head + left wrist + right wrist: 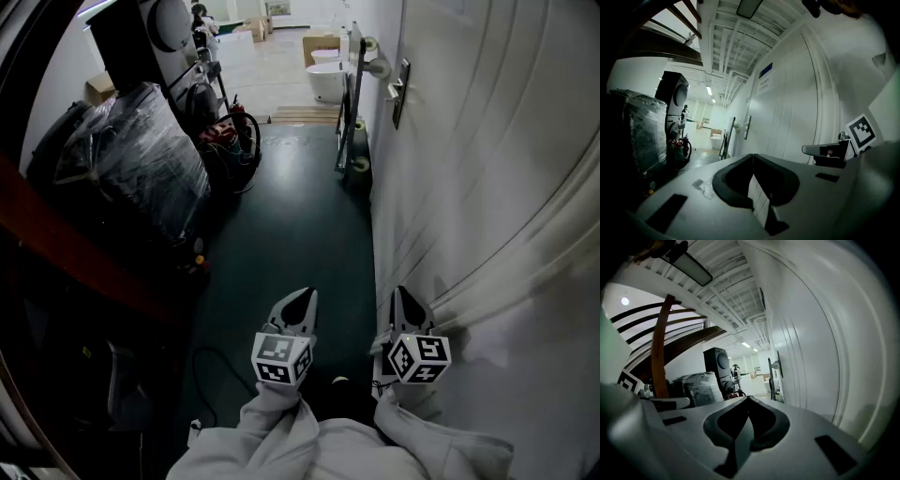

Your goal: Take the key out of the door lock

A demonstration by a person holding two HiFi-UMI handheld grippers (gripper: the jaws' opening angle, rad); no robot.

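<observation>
The door's lock plate with its lever handle (398, 91) sits far ahead on the white wall at the right; I also see it small in the left gripper view (747, 126) and the right gripper view (778, 364). No key can be made out at this distance. My left gripper (303, 294) hangs low over the dark floor, jaws shut with nothing between them (753, 155). Beside it, close to the white wall, my right gripper (404, 292) is also shut and empty (749, 398). Both point down the corridor, well short of the handle.
A plastic-wrapped pallet (131, 159) and a tangle of red and black equipment (225, 131) line the left side. A wheeled frame (352, 103) leans on the wall just before the handle. A brown stair beam (75, 253) crosses at the left. White fixtures (328, 80) stand far back.
</observation>
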